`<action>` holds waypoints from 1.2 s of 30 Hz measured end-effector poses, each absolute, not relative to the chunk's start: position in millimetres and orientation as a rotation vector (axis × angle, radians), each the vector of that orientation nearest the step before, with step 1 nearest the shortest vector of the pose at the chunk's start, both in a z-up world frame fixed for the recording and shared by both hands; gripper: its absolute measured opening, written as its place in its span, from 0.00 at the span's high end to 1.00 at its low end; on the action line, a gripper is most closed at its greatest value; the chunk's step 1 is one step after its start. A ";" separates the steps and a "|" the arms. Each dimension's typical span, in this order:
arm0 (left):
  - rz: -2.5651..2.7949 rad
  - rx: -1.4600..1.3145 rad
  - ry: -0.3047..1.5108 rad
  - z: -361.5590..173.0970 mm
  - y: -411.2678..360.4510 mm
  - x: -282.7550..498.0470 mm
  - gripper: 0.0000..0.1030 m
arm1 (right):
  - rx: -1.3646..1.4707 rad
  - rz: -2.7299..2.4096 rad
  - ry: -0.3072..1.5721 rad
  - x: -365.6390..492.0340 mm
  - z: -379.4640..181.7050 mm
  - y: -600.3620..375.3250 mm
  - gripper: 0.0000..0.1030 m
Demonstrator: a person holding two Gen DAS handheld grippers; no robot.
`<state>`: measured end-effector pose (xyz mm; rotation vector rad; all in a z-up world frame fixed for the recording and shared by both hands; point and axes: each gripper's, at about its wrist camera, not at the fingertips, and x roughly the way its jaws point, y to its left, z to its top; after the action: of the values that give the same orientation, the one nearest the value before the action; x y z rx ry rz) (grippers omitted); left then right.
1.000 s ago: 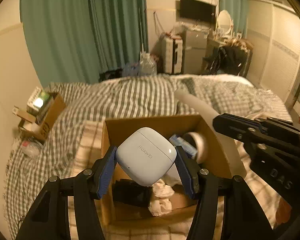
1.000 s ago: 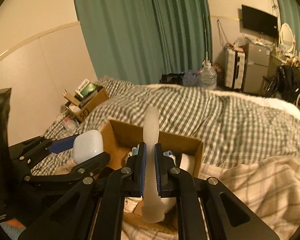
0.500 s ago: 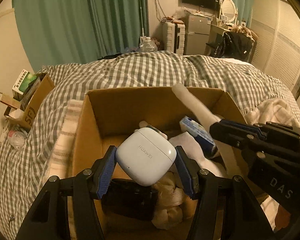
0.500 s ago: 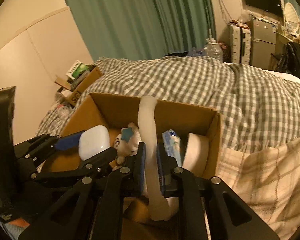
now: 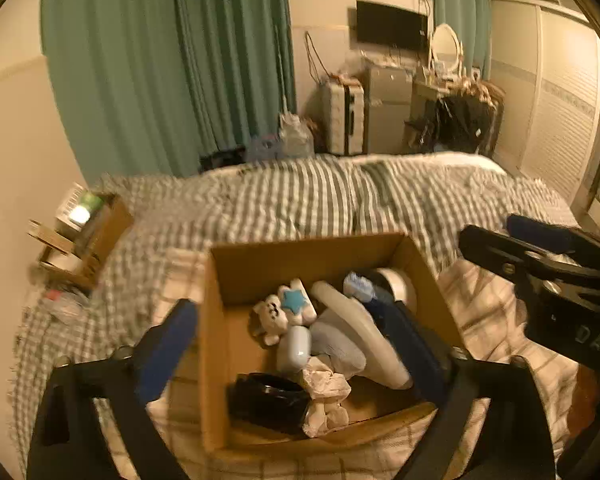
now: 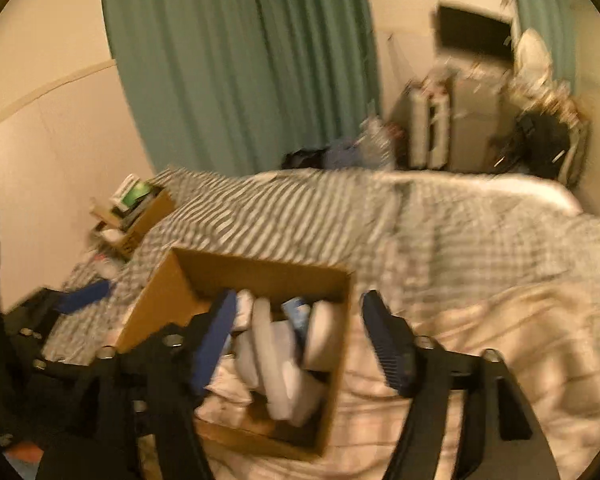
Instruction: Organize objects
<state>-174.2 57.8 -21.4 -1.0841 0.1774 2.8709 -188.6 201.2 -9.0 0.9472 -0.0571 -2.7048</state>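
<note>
An open cardboard box (image 5: 216, 320) sits on the bed. In it lie a white earbud case (image 5: 294, 346), a long white tube (image 5: 360, 332), a small plush toy (image 5: 270, 314), crumpled tissue (image 5: 326, 392), a black item (image 5: 268, 400) and a tape roll (image 5: 398, 284). My left gripper (image 5: 292, 316) hovers over the box, jaws opening wide, with nothing pressed between its pads. My right gripper (image 6: 300, 300) hangs above the box's (image 6: 156, 300) right half, jaws opening, and the white tube (image 6: 276, 360) lies loose below it. Each gripper shows in the other's view: the right gripper (image 5: 540, 256) and the left gripper (image 6: 84, 296).
A smaller cardboard box (image 5: 88, 224) full of books stands at the bed's far left by the wall. A grey checked duvet (image 5: 300, 200) covers the bed, with a beige plaid blanket (image 5: 492, 312) under and right of the box. Green curtains, a suitcase and a desk stand behind.
Both grippers have let go. The earbud case and the white tube now lie in the box. Both grippers have drawn back and up from the box, jaws spread.
</note>
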 end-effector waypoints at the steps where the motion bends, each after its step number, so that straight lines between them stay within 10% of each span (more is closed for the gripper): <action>1: 2.889 -1.050 0.176 -11.0 57.6 -166.0 0.00 | 0.924 -2.732 -0.040 -180.9 0.0 203.0 0.25; 7: 2.939 -0.951 0.149 35.5 56.4 -121.7 0.00 | 0.817 -2.830 -0.062 -128.2 57.6 221.6 0.00; 17: 2.952 -0.759 0.116 86.7 45.7 -51.0 0.00 | 0.753 -2.972 0.032 -52.4 104.0 233.4 0.00; 36: 3.028 -0.854 0.005 -14.7 11.3 -32.0 0.00 | 0.777 -2.998 -0.009 -45.3 -9.9 213.7 0.00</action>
<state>-32.0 11.3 -14.7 -0.8541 0.0054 3.0275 -45.3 213.7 -9.9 0.7768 -0.0094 -2.9984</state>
